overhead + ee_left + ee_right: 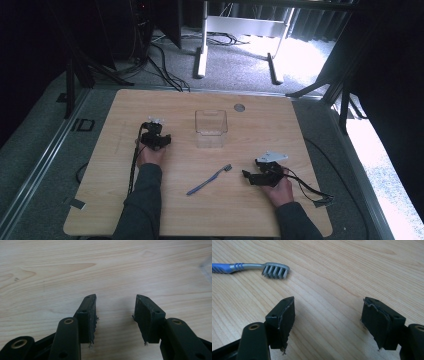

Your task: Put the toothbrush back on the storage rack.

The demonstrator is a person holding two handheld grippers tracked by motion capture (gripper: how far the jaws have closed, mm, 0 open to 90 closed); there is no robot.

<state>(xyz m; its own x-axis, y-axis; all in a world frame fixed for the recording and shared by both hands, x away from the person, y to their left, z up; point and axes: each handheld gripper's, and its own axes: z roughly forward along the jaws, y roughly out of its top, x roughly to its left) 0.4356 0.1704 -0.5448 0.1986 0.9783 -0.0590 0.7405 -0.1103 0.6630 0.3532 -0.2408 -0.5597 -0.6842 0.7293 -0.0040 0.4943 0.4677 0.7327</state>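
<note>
Both grippers spread wide, nothing between the jaws: left gripper [156,122] parked left of the clear container [211,128], right gripper [248,174] low on the table [300,200]. Toothbrush [209,179] lying flat mid-table, bristle head toward the right gripper, just beside it. Risks: thin handle skidding under a shallow pinch, rolling on closing, or clipping the container rim on drop-in.

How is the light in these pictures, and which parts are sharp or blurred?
High view: soft and a little grainy, with strong glare on the floor at the right and dark edges; the clear box is faint. Left gripper view: even light, sharp wood grain on the table. Right gripper view: the toothbrush is sharp, and the near jaws are slightly soft.
</note>
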